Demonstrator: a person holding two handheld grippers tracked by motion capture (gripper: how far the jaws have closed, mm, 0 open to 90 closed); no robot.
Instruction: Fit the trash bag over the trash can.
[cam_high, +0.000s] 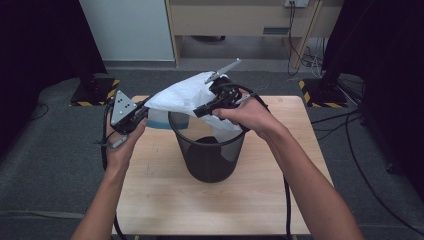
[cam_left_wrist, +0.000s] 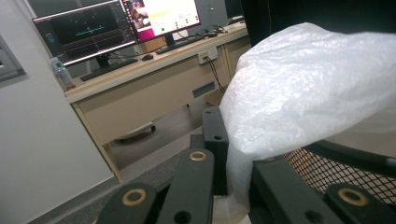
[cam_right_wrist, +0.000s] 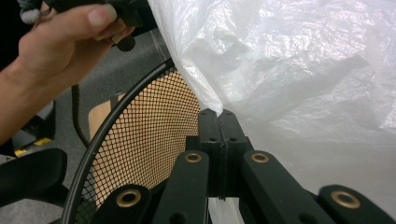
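You have the white plastic bag (cam_high: 185, 95) stretched in the air over the black mesh bin (cam_high: 210, 155), which stands near the middle of the wooden table (cam_high: 165, 200). The bag spans from your left gripper (cam_high: 131, 116), beyond the bin's left rim, to your right gripper (cam_high: 212, 107), above the bin's far rim. Part of the film hangs down inside the bin on its right side.

Your left gripper's jaws are pressed together on the bag's edge; in the left gripper view the film (cam_left_wrist: 308, 88) bunches down between the two black jaws, with the bin's rim and mesh (cam_left_wrist: 345, 172) just to the right of them. Your right gripper's jaws are likewise clamped on the bag; in the right gripper view the plastic (cam_right_wrist: 289, 65) is pinched into a point at the jaw tips, with the bin's mesh wall (cam_right_wrist: 144, 140) right beside them and your left hand (cam_right_wrist: 60, 42) farther off at the upper left.

Apart from the film hanging in, whether the bin holds anything cannot be told; its inside is dark. A pale blue patch (cam_high: 157, 120) shows under the bag at the bin's left. The tabletop around the bin carries only the trailing cables (cam_high: 287, 200). Behind the table stands a wooden desk (cam_left_wrist: 154, 93) with monitors (cam_left_wrist: 84, 30) on it.
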